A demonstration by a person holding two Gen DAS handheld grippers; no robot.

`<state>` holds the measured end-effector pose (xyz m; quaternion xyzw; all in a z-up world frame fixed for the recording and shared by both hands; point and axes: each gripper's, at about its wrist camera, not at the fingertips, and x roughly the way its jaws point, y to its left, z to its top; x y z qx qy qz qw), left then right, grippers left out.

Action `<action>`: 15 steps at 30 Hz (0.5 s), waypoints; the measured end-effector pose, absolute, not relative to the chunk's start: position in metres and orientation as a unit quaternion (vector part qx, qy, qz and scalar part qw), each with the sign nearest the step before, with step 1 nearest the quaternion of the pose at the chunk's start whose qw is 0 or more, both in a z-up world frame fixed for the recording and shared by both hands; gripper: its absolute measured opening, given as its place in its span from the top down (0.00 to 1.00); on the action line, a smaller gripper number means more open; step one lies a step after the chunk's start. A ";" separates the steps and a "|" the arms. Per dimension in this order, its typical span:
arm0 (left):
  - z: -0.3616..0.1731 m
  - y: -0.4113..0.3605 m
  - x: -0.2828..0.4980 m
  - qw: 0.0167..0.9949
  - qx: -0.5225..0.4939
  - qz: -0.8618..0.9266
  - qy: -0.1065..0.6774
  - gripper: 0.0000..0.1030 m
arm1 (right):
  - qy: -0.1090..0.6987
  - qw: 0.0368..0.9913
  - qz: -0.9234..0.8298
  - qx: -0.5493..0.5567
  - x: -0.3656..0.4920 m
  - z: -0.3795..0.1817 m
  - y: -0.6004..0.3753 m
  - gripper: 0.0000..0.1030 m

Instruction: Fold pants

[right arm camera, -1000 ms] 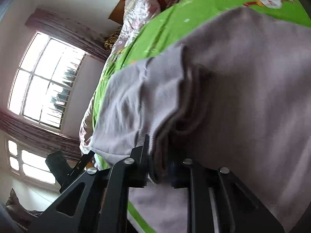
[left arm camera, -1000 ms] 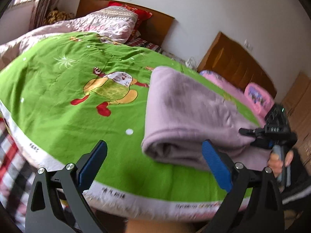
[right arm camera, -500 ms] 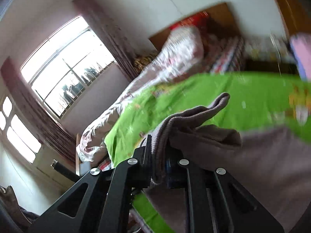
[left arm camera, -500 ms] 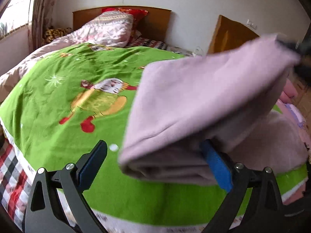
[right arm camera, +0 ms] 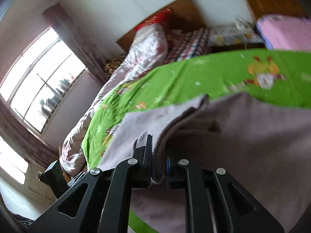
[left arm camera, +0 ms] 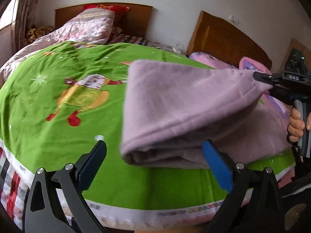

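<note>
Pale purple pants (left arm camera: 180, 104) lie folded on the green cartoon bedspread (left arm camera: 64, 101), right of the middle. My right gripper (left arm camera: 269, 83) is shut on the ribbed edge of the pants (right arm camera: 158, 151) and holds that end raised off the bed at the right. My left gripper (left arm camera: 155, 161) is open and empty, its blue pads (left arm camera: 217, 167) just in front of the near folded edge, not touching it.
A pink quilt and pillows (left arm camera: 87, 29) lie at the wooden headboard (left arm camera: 136, 19). A second headboard (left arm camera: 227, 38) and pink bedding (left arm camera: 213, 62) stand at the right. A window (right arm camera: 38, 81) is at the left. The bed's near edge (left arm camera: 155, 213) is below my left gripper.
My right gripper lifted the gripped end of the pants off the bed, swung it high toward the left, then lowered it somewhat. The left gripper stayed open near the fold.
</note>
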<state>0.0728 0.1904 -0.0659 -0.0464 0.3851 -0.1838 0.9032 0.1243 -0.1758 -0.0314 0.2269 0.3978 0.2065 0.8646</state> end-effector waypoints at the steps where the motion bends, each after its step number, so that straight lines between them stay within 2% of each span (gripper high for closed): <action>1: -0.066 0.181 0.072 0.902 -0.033 -0.189 0.387 0.04 | 0.402 0.862 0.206 0.230 0.125 -0.034 -0.178 0.86; 6: -0.073 0.151 0.078 0.912 0.052 -0.136 0.383 0.02 | 0.378 0.871 0.233 0.210 0.132 -0.004 -0.159 0.86; 10: -0.074 0.157 0.090 0.922 0.080 -0.060 0.375 0.02 | 0.360 0.878 0.251 0.194 0.130 0.023 -0.153 0.86; 12: -0.070 0.173 0.092 0.930 0.063 -0.027 0.362 0.02 | 0.351 0.883 0.251 0.184 0.124 0.031 -0.156 0.86; 15: -0.060 0.209 0.095 0.940 -0.026 -0.015 0.341 0.01 | 0.362 0.879 0.235 0.202 0.112 0.015 -0.173 0.86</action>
